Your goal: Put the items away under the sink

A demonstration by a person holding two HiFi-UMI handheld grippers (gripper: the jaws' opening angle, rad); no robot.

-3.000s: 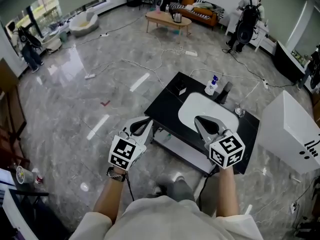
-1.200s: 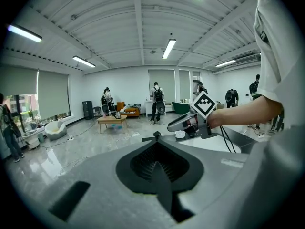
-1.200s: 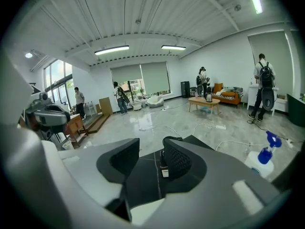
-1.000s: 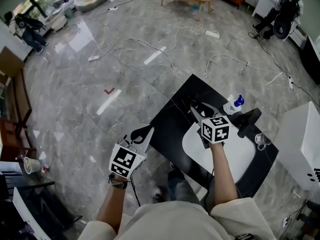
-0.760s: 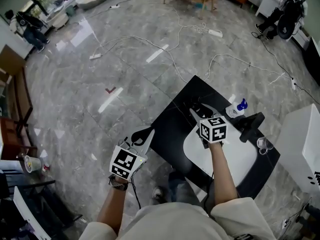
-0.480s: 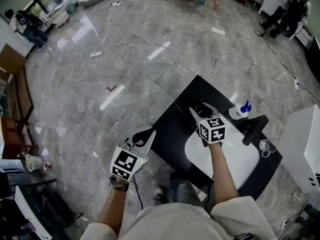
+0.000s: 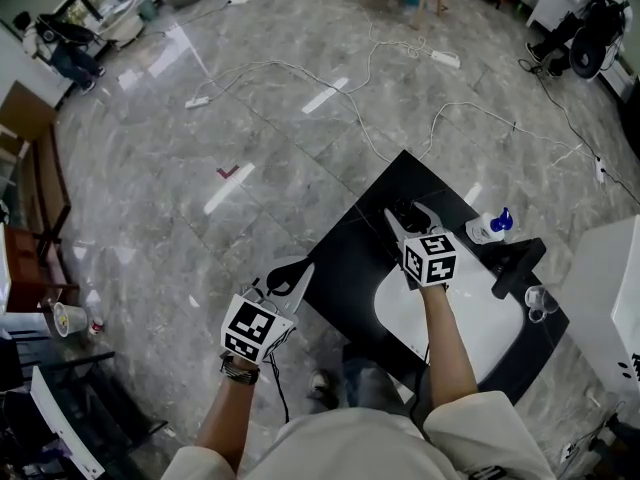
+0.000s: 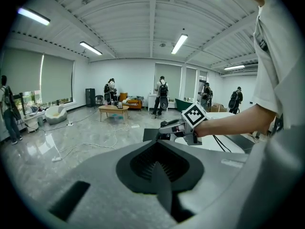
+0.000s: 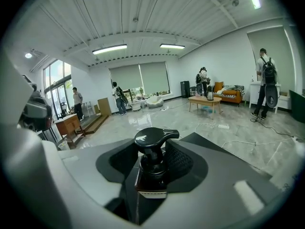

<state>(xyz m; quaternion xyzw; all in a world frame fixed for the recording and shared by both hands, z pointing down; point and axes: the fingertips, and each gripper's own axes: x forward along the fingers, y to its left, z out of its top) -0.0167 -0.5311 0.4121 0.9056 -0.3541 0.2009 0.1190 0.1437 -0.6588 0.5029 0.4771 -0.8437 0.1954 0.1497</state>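
A black pump bottle (image 9: 152, 162) stands on the far left corner of the black counter (image 7: 345, 258), next to the white sink basin (image 7: 450, 318). My right gripper (image 7: 402, 216) reaches out to it and is shut round its neck, just under the pump head (image 9: 155, 138). My left gripper (image 7: 290, 274) hangs over the floor off the counter's left edge, shut with nothing between its jaws. In the left gripper view my left gripper (image 8: 160, 170) looks across at the right gripper (image 8: 177, 128) over the counter.
A white spray bottle with a blue top (image 7: 488, 227), a black faucet (image 7: 516, 261) and a small glass (image 7: 540, 301) stand behind the basin. A white unit (image 7: 610, 298) is at the right. Cables (image 7: 400, 118) trail over the marble floor; people stand far off.
Three seconds ago my right gripper was above the basin; it has since reached out to the pump bottle at the counter's corner. Over the last second both grippers have stayed nearly still.
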